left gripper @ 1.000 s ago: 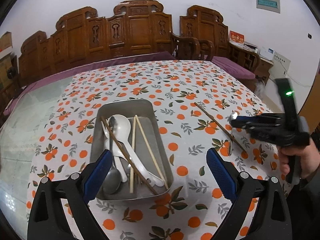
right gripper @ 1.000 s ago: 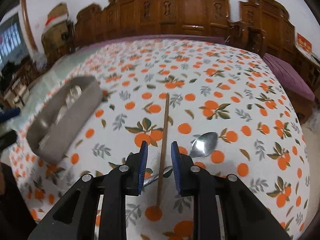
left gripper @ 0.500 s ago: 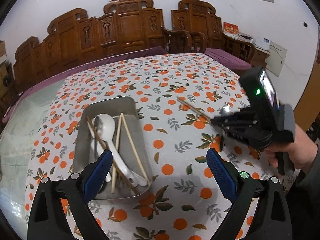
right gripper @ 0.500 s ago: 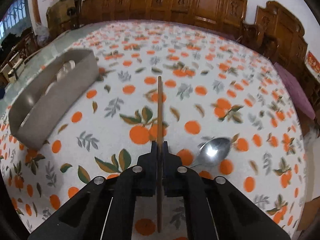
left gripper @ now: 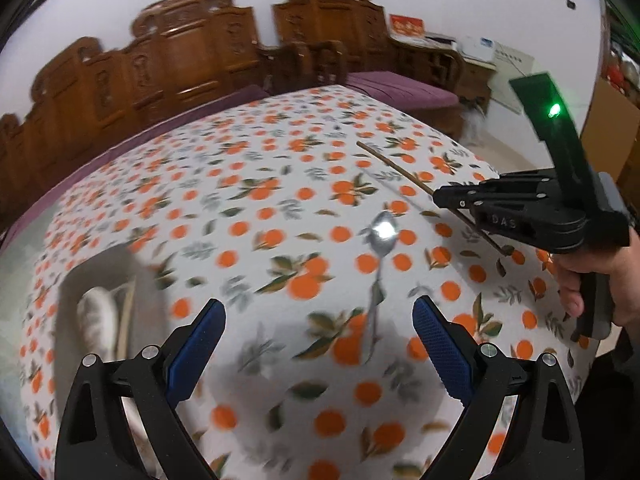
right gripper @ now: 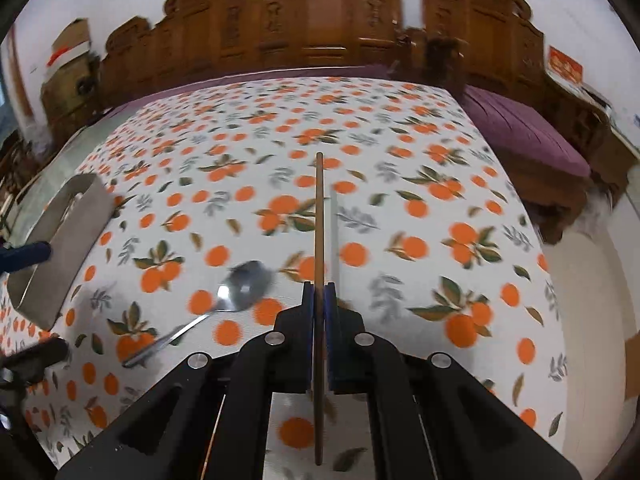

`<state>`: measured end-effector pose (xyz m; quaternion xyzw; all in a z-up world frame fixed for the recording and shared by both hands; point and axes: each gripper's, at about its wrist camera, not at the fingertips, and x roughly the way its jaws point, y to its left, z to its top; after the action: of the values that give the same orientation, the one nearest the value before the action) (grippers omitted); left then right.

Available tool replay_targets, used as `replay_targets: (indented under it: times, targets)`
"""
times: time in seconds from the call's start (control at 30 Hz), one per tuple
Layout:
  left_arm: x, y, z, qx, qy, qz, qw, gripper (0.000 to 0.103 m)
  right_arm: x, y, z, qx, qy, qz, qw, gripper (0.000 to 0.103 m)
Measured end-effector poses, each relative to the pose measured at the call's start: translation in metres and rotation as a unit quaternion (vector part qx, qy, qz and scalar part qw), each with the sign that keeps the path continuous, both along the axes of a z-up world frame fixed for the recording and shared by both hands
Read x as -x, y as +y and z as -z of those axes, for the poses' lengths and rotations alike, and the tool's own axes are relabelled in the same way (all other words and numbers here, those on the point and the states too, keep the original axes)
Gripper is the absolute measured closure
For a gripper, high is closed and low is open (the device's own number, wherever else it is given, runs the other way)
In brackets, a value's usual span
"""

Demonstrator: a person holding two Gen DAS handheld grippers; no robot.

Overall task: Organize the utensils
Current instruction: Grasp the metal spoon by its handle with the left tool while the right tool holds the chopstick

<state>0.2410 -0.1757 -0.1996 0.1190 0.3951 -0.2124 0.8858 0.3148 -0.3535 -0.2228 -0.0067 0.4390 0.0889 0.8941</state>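
Right wrist view: the right gripper (right gripper: 319, 292) is clamped on a single wooden chopstick (right gripper: 319, 216), a thin, straight, brown stick. It runs from the lower centre of the frame up through the blue pads to a blunt tip near mid-frame, above the orange-print tablecloth (right gripper: 440, 152), with its pale shadow just to its right. A polished metal spoon (right gripper: 224, 300) lies on the cloth at lower left, bowl toward the centre, handle toward the lower left. A grey metal tray (right gripper: 60, 248) sits at the left edge.

Left wrist view: the left gripper (left gripper: 318, 344) stands wide and holds nothing; the spoon (left gripper: 380, 248) lies beyond it in the centre right. The tray (left gripper: 68, 300), blurred, holds white spoons (left gripper: 94, 312) at lower left.
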Motion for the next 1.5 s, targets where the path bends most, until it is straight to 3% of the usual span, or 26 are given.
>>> replay_targets:
  times: [0.1, 0.4, 0.5, 0.63, 0.77, 0.93, 1.0, 1.07, 1.27, 1.5]
  targets:
    - [-0.013, -0.026, 0.01, -0.006, 0.006, 0.024, 0.9997, 0.012, 0.0, -0.009, -0.002, -0.007, -0.002, 0.01, 1.0, 0.097]
    - [-0.052, -0.07, 0.032, -0.008, 0.047, 0.044, 0.9979, 0.032, -0.001, -0.024, -0.001, -0.036, 0.002, 0.024, 0.999, 0.097]
    - [-0.061, -0.078, 0.038, -0.018, 0.048, 0.045, 0.9977, 0.035, -0.001, -0.024, -0.002, -0.04, 0.001, 0.022, 0.999, 0.097]
    - [-0.072, -0.088, 0.046, -0.035, 0.052, 0.041, 0.9972, 0.048, -0.002, -0.023, -0.002, -0.05, 0.002, 0.02, 0.999, 0.097]
    - [-0.08, -0.093, 0.051, -0.033, 0.059, 0.038, 0.997, 0.05, -0.002, -0.022, -0.003, -0.054, 0.001, 0.019, 0.998, 0.097]
    - [-0.082, -0.099, 0.053, -0.033, 0.071, 0.04, 0.9961, 0.063, -0.003, -0.023, -0.004, -0.057, 0.0, 0.021, 0.998, 0.097]
    - [-0.083, -0.1, 0.053, -0.03, 0.073, 0.04, 0.9961, 0.064, -0.003, -0.023, -0.005, -0.057, 0.0, 0.021, 0.998, 0.097]
    - [-0.084, -0.1, 0.053, -0.025, 0.076, 0.039, 0.996, 0.076, -0.003, -0.022, -0.005, -0.057, 0.0, 0.02, 0.998, 0.097]
    - [-0.076, -0.093, 0.045, -0.022, 0.064, 0.034, 0.9971, 0.077, -0.003, -0.017, -0.007, -0.057, -0.004, 0.014, 0.998, 0.097]
    - [-0.054, -0.065, 0.003, 0.013, 0.025, 0.014, 0.9995, 0.077, 0.001, 0.001, -0.016, -0.053, -0.019, -0.004, 0.998, 0.097]
